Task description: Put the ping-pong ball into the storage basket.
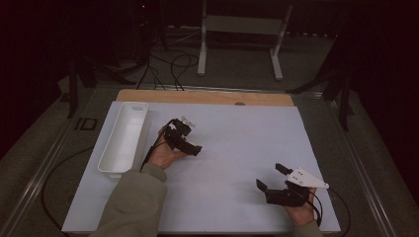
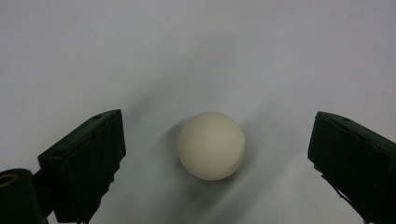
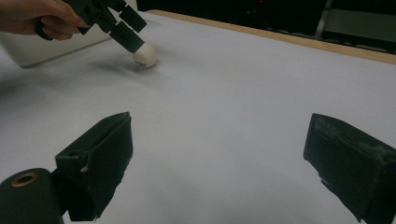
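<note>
A white ball is seen on the white table sheet, lying between the spread jaws of the left gripper and untouched by either. The right gripper is held well apart, its jaws wide with nothing between them. A white bin is placed near the left hand.

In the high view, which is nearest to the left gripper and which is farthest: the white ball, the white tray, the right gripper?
1. White ball: between the left gripper's open jaws.
2. White tray: just to its left.
3. Right gripper: farthest, at the table's near right.
</note>
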`<action>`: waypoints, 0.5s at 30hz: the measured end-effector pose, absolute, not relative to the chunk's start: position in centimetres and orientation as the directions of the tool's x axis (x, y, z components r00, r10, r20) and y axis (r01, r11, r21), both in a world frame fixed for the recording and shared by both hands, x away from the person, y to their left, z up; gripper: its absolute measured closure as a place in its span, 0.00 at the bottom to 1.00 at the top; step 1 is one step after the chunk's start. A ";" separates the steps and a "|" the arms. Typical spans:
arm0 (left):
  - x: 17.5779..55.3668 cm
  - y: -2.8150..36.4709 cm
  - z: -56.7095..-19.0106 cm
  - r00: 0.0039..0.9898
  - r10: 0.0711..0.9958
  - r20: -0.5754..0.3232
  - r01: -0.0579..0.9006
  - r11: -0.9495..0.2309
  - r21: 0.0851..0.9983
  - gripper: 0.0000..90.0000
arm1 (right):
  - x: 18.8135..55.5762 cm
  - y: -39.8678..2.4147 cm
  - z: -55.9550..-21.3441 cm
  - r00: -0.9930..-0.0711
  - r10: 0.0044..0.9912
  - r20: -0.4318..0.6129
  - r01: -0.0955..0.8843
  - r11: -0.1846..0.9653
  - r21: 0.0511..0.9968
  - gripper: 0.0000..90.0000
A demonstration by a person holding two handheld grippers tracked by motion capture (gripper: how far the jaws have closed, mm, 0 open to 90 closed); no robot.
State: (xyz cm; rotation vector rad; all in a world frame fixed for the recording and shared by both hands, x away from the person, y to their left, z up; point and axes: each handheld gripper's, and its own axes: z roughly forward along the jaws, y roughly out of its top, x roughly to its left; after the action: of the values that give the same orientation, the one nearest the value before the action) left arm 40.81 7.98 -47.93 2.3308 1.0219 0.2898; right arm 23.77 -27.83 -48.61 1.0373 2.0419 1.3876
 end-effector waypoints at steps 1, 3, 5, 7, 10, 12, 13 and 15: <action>40.8 8.0 -48.0 0.684 0.729 -0.028 0.605 -0.545 0.581 0.06 | 23.8 -27.8 -48.6 -0.610 0.791 0.039 0.328 0.207 0.922 0.09; 40.8 8.0 -48.0 0.686 0.727 -0.027 0.606 -0.550 0.575 0.07 | 23.8 -27.9 -48.6 -0.610 0.791 0.040 0.328 0.206 0.922 0.09; 40.8 8.0 -48.0 0.688 0.725 -0.028 0.606 -0.553 0.572 0.09 | 23.8 -27.9 -48.6 -0.611 0.791 0.040 0.327 0.207 0.922 0.09; 40.8 7.9 -48.1 0.689 0.725 -0.028 0.607 -0.555 0.568 0.10 | 23.8 -27.8 -48.6 -0.610 0.791 0.039 0.328 0.207 0.922 0.09; 40.8 7.9 -48.2 0.691 0.722 -0.032 0.608 -0.557 0.566 0.14 | 23.8 -27.8 -48.6 -0.610 0.791 0.040 0.329 0.207 0.922 0.09; 40.8 7.9 -48.2 0.691 0.722 -0.035 0.610 -0.556 0.564 0.17 | 23.8 -27.9 -48.6 -0.611 0.791 0.040 0.329 0.207 0.921 0.09; 40.8 8.0 -48.2 0.691 0.722 -0.036 0.611 -0.556 0.563 0.18 | 23.8 -27.9 -48.6 -0.611 0.790 0.041 0.329 0.207 0.922 0.09; 40.9 8.0 -48.3 0.694 0.719 -0.042 0.613 -0.559 0.558 0.20 | 23.8 -27.9 -48.6 -0.611 0.790 0.041 0.329 0.207 0.921 0.09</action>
State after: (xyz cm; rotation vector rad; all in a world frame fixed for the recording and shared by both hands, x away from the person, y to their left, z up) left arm 40.86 7.96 -48.29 2.3570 1.0196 0.2566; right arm 23.79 -27.86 -48.62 1.0376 2.0441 1.3888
